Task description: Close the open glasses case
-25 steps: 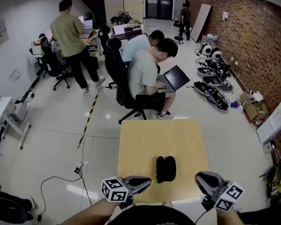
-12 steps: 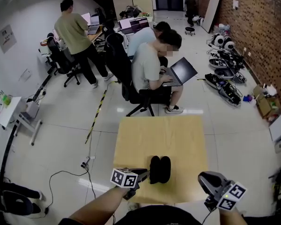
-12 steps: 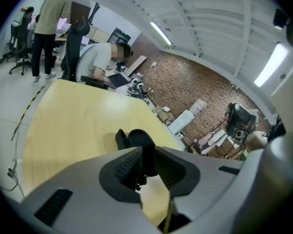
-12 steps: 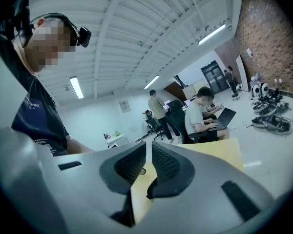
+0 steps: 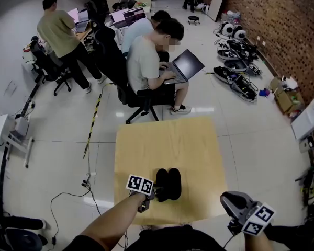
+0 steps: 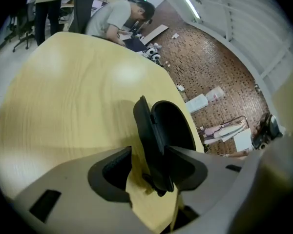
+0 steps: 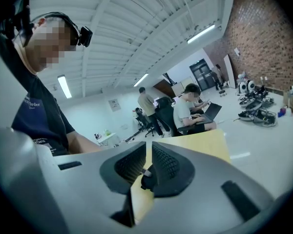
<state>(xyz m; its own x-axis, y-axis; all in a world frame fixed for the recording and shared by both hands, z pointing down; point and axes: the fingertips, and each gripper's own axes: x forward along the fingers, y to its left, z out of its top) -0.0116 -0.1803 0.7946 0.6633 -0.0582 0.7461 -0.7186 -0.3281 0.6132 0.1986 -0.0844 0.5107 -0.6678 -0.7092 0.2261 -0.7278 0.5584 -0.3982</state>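
Left gripper (image 5: 152,193), tilted down, jaws just opening, straddles glasses case (image 5: 169,183).

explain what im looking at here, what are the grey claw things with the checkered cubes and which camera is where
No robot here: a person holds a two-jaw gripper in each hand; the marked cubes are part of them. The head view looks down from the person's head at a wooden table. The two gripper views look along each gripper's jaws. On the table lies an open black glasses case. The left gripper has just been opening its jaws; the case's edge stands between them, not squeezed. The right gripper, by the table's near corner, has its jaws together and holds nothing.
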